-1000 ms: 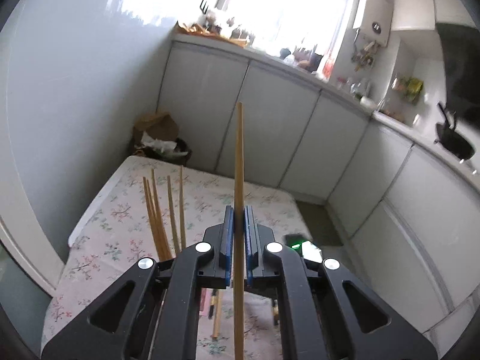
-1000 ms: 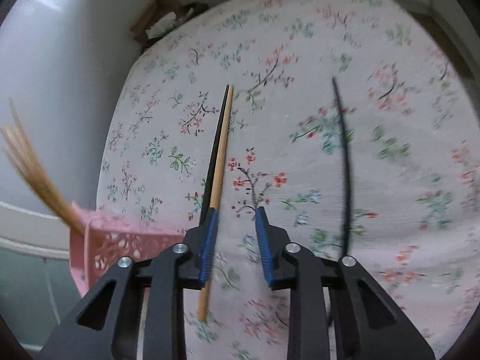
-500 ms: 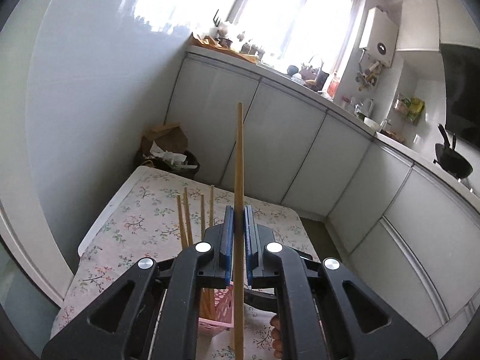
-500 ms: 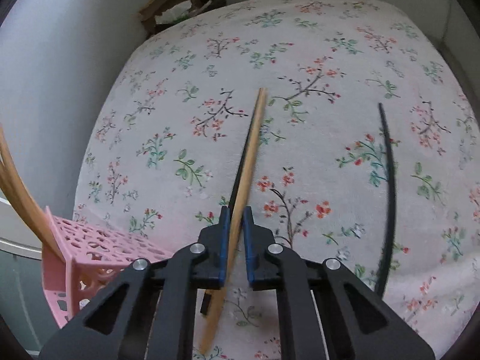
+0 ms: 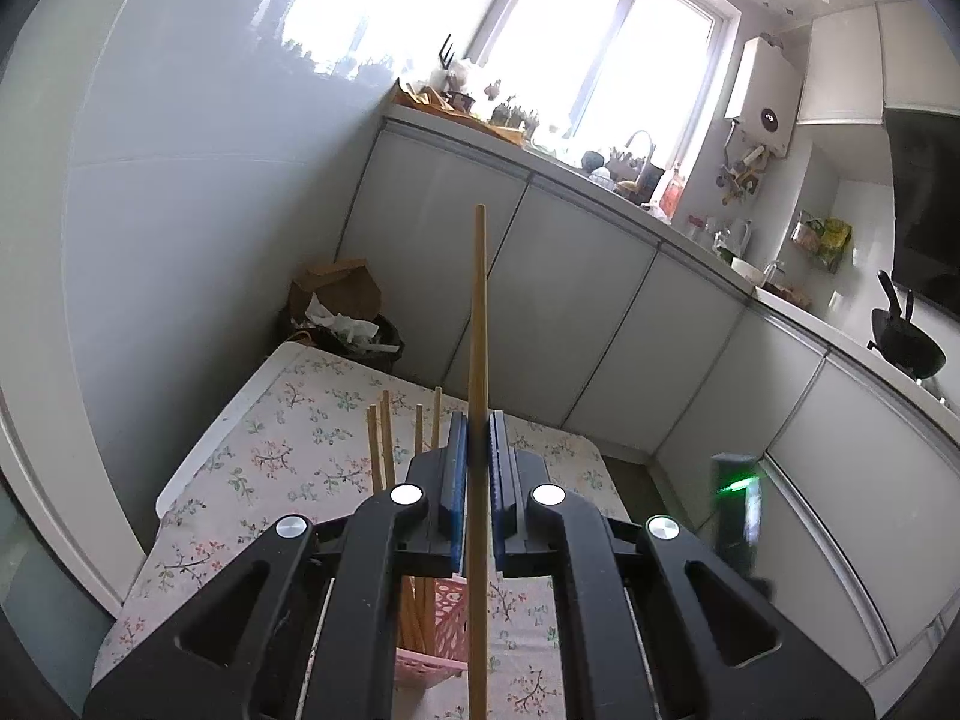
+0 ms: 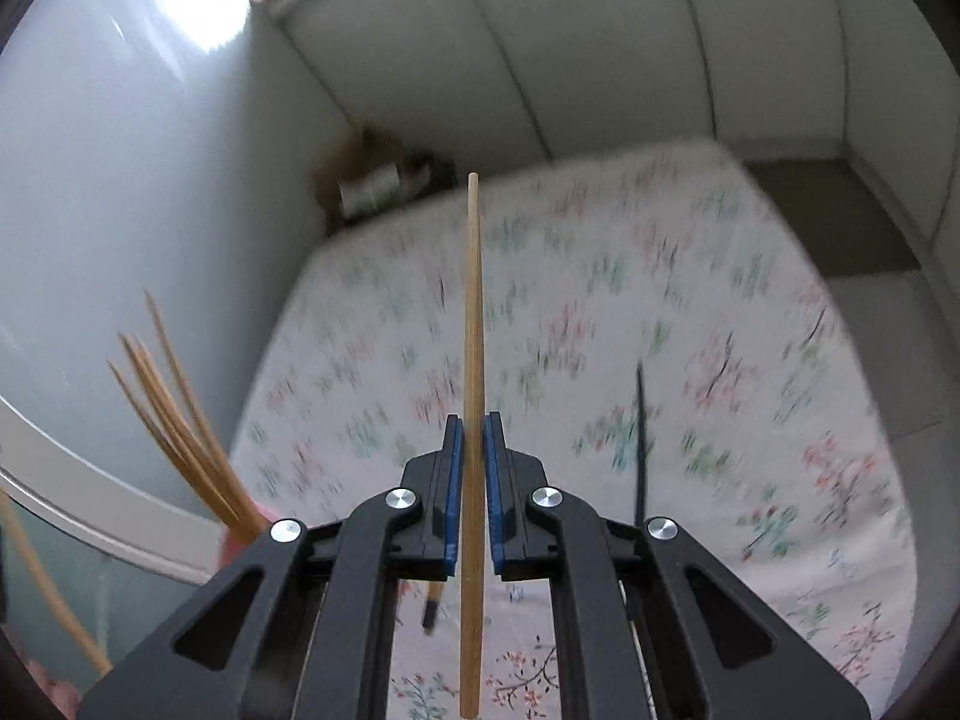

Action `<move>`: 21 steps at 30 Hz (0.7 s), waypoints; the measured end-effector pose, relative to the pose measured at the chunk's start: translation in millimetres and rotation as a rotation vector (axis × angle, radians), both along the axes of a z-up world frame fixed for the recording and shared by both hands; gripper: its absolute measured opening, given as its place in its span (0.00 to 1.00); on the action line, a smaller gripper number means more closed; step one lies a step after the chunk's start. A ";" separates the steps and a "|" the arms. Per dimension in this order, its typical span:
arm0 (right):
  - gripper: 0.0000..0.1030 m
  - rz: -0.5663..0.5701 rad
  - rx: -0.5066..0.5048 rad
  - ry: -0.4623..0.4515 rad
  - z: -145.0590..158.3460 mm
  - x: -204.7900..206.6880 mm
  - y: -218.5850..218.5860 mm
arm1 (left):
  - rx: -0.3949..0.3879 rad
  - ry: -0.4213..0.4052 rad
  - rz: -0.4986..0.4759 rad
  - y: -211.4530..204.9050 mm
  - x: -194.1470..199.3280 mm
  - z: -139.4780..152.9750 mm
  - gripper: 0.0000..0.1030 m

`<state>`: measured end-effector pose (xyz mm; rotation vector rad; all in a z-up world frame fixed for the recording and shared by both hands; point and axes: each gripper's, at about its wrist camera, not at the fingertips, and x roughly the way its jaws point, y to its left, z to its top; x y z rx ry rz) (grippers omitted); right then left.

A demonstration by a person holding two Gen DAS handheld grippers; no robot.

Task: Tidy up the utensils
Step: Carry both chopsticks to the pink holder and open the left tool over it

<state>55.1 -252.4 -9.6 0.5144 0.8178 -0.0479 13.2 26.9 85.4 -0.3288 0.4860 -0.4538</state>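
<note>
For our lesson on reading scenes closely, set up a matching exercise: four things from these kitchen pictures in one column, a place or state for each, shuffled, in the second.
Things:
1. Wooden chopstick in the left gripper
2. Black chopstick
3. Pink basket
4. Wok

Places or states:
A. On the counter
B. Holds upright wooden chopsticks
C. Lying on the floral cloth
D. Clamped between blue pads

Pairs: 1-D, 2-C, 3-B, 4-A
</note>
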 end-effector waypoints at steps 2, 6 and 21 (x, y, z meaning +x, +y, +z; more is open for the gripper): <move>0.07 -0.006 0.013 -0.084 16.8 -8.8 -3.6 | -0.005 -0.007 0.005 1.2 0.1 -1.2 0.06; 0.07 0.030 -0.006 -0.272 53.3 -23.3 10.5 | 0.006 -0.020 0.013 -1.1 1.2 -4.7 0.06; 0.07 0.061 -0.020 -0.505 81.7 -40.4 51.5 | 0.008 -0.117 0.080 -8.2 14.7 -24.9 0.06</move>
